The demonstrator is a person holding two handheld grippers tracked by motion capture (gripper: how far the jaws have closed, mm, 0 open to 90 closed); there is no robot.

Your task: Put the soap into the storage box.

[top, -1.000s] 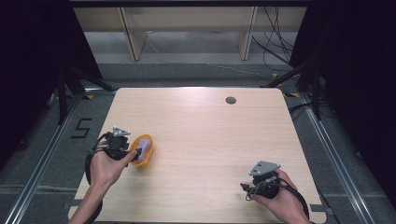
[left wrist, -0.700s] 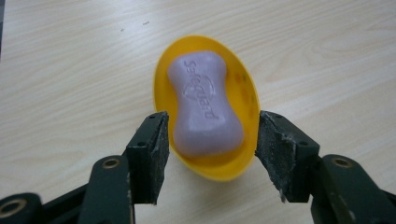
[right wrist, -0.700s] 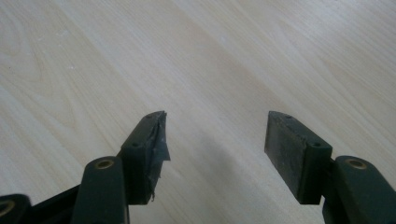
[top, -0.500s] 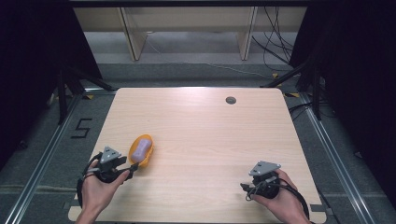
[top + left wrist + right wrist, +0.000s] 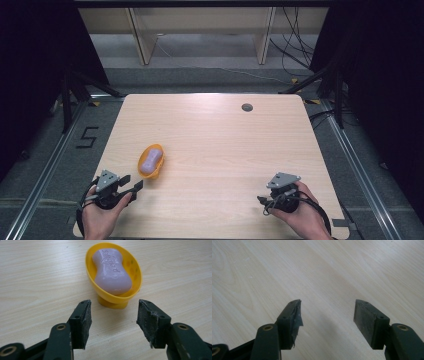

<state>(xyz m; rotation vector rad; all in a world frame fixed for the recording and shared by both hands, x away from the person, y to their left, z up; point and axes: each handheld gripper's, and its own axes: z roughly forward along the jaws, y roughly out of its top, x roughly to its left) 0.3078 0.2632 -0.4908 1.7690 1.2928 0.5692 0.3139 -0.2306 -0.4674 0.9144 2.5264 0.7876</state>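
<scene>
Left gripper (image 5: 113,315): fingers (image 5: 81,323) spread wide, holding nothing; low over the worktop, aimed at the soap dish, just short of its foot; seen from the high view (image 5: 131,185) at the near left corner, held in the person's left hand (image 5: 102,212)
Right gripper (image 5: 328,317): fingers (image 5: 369,323) spread wide, empty; bare wood between and ahead of them; the left pad's facing looks torn at its edge; in the high view (image 5: 267,200) at the near right of the worktop, in the person's right hand (image 5: 300,215)
Soap dish (image 5: 136,275): yellow, oval, on a short foot; standing on the worktop at near left, just beyond the left gripper (image 5: 158,162)
Soap bar (image 5: 111,271): pale lilac, waisted shape, embossed lettering on top; lying lengthwise in the dish (image 5: 150,161)
Worktop (image 5: 220,145): light wood grain; small dark round grommet (image 5: 247,107) near the far edge
Floor: grey; a "5" marking (image 5: 87,136) left of the worktop
</scene>
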